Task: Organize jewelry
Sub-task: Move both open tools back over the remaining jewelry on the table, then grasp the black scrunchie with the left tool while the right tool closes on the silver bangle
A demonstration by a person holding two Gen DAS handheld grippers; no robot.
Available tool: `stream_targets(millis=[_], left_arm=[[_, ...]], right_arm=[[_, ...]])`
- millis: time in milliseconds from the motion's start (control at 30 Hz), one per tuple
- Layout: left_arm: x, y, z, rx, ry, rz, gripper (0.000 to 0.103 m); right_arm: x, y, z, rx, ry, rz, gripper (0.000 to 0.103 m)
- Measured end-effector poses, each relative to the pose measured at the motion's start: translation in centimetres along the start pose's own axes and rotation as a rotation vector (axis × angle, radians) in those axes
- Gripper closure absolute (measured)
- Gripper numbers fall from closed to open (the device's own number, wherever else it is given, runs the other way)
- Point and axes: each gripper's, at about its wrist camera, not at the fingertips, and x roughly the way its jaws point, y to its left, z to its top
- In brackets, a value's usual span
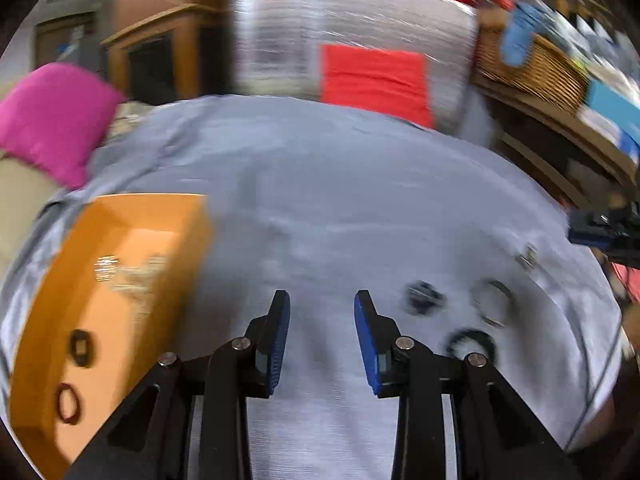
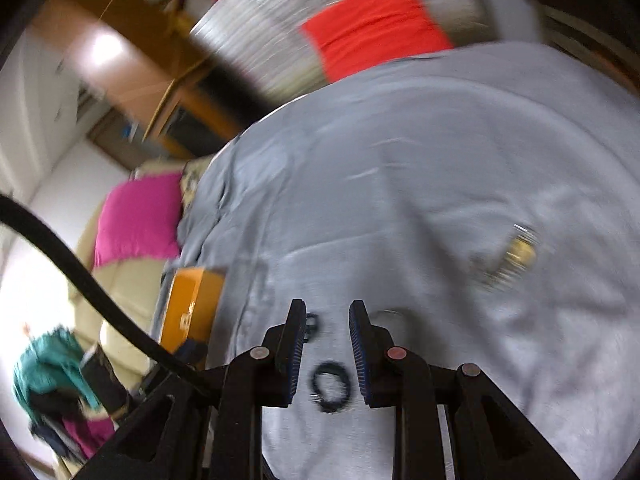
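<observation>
**Both tools empty, between picks: loose rings wait on the grey sheet, the orange box stands to the left**

Nearest in the right wrist view, the right tool (image 2: 323, 354) has its jaws a little apart with nothing clamped. A black ring (image 2: 329, 386) lies on the grey sheet (image 2: 400, 200) in the gap between the blue pads, apparently below them and not touched. A second dark ring (image 2: 311, 325) sits just beyond, beside the left pad. Judging from this, the step in hand is the approach to the next piece. The next move calls for lowering the right tool over the black ring, with one pad on each side or through its opening, then closing gently, since a thin ring on soft cloth can slide or get pressed into the fabric.

The left tool (image 1: 322, 338) is likewise partly open and holds nothing; only bare sheet shows between its pads. To its right lie the black ring (image 1: 472, 346), a dark beaded piece (image 1: 424, 298) and a thin pale hoop (image 1: 494, 304), all blurred. Further right, near the sheet's edge, is a small metallic piece (image 1: 528, 258), which looks gold-toned in the right view (image 2: 514, 256).

To the left stands the orange box (image 1: 116, 300), open, with two dark rings (image 1: 82, 348) already inside and something pale and glittery further in. So part of the sorting looks done.

Beyond are a pink cushion (image 1: 52, 120) and a red cloth (image 1: 376, 80).
</observation>
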Motion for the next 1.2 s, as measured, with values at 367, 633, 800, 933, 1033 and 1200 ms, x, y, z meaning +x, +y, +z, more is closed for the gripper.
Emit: stream_targets(millis=[367, 633, 800, 933, 1033, 1200], left_arm=[[4.4, -8.0, -0.7, 0.117, 0.178, -0.189, 0.069], [7.5, -10.1, -2.1, 0.073, 0.328, -0.277, 0.036], [7.6, -10.9, -2.7, 0.115, 0.295, -0.266, 0.036], [7.3, -10.2, -2.7, 0.099, 0.278, -0.285, 0.085], [7.0, -9.0, -2.6, 0.053, 0.282, -0.312, 0.092], [5.2, -6.8, -2.1, 0.027, 0.220, -0.280, 0.095]], right_arm=[[-0.1, -10.9, -1.2, 0.268, -0.011, 0.038, 0.076], [5.1, -6.8, -1.2, 0.125, 0.117, 0.022, 0.054], [6.4, -6.1, -1.4, 0.094, 0.143, 0.011, 0.054], [6.5, -5.5, -1.5, 0.068, 0.133, 0.020, 0.053], [6.6, -4.7, -1.6, 0.023, 0.139, 0.015, 0.052], [7.8, -2.2, -2.7, -0.117, 0.151, -0.056, 0.040]])
